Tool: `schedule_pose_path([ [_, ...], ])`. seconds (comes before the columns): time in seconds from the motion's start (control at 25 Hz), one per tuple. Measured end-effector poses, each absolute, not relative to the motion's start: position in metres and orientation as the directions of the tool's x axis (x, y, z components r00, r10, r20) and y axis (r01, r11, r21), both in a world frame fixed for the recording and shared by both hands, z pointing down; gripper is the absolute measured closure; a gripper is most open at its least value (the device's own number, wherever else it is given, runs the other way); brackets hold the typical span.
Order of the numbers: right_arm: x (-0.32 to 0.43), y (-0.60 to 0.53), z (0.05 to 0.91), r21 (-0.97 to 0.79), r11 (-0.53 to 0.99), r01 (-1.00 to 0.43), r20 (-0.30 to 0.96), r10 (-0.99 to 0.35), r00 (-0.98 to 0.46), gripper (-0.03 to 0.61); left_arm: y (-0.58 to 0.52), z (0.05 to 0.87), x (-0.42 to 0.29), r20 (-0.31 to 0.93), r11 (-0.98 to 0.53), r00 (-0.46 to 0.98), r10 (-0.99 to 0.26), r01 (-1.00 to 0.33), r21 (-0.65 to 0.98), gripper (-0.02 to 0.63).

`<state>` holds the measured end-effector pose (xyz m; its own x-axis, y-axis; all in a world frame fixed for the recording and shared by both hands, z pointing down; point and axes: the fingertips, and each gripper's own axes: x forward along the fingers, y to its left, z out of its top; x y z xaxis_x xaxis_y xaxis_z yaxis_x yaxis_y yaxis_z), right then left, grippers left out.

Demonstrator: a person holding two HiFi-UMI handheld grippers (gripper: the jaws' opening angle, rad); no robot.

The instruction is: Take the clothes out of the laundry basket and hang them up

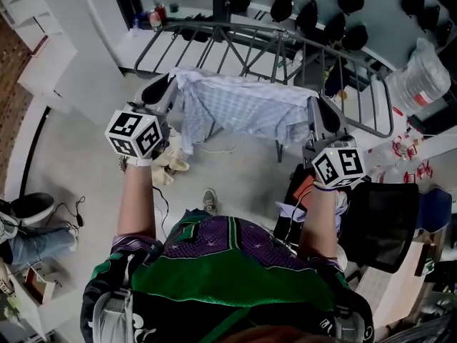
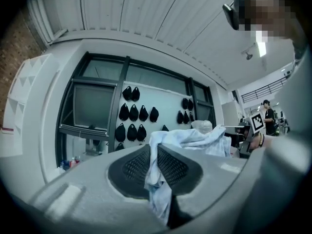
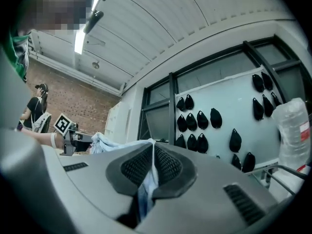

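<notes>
Head view: a pale blue garment (image 1: pixel 243 109) is stretched between the left claw (image 1: pixel 161 90) and the right claw (image 1: pixel 321 113), over the near side of the drying rack (image 1: pixel 300 48); both forearms (image 1: pixel 136 199) are held out side by side.
Left gripper view: the left claw is shown closed on a bunched edge of the garment; dark caps (image 2: pixel 132 113) hang beyond.
Right gripper view: the right claw is shown clamped on a thin fold, pointed roughly level.

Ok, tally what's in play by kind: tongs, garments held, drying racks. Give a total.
Tongs: 2, the left tongs and the right tongs, each shut on the garment
Garments: 1, the light blue garment
Racks: 1, the drying rack
Total: 4
</notes>
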<state>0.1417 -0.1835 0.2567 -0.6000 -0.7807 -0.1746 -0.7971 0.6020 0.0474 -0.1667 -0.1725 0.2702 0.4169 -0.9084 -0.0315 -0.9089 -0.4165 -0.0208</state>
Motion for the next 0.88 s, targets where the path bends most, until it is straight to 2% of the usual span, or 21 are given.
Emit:
schedule_pose_path([
  [0.56,0.103,-0.264,0.248,0.071,0.504,-0.861,-0.145,-0.849,-0.508,0.57,-0.273,0.274,-0.206,-0.036,-0.509,0.51,-0.859,-0.86,-0.027,0.561],
  [0.88,0.075,-0.307,0.254,0.08,0.523,-0.849,-0.122,-0.84,-0.529,0.571,-0.31,0.288,-0.232,-0.023,-0.491,0.491,-0.871,-0.871,-0.009,0.561],
])
